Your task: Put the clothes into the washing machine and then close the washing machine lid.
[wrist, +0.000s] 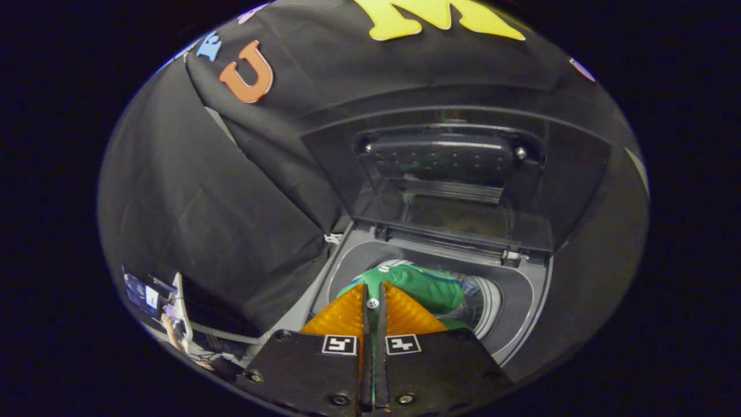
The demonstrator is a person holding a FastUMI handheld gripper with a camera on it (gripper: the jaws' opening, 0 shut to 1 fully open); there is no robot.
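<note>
Two tongs (373,302) fingers nearly closed pinch green garment (425,285) over washing machine (524,301), lid (451,174) upright

- The washing machine (524,301) stands open; its round drum mouth lies just ahead of and below the gripper (373,292), with no bar or cover across it.
- A green garment (425,284) bulks up in the near-left part of the drum and rises to the fingers (347,313), which stand almost together with only a thin slit between them, some green cloth showing in it.
- To the right of the garment the drum wall (483,298) shows bare, leaving some room there.
- The lid (451,174) stands upright at the far side, blocking any reach beyond the opening.
- Black booth cloth (231,220) hangs close on the left, down to the machine's left rim.
</note>
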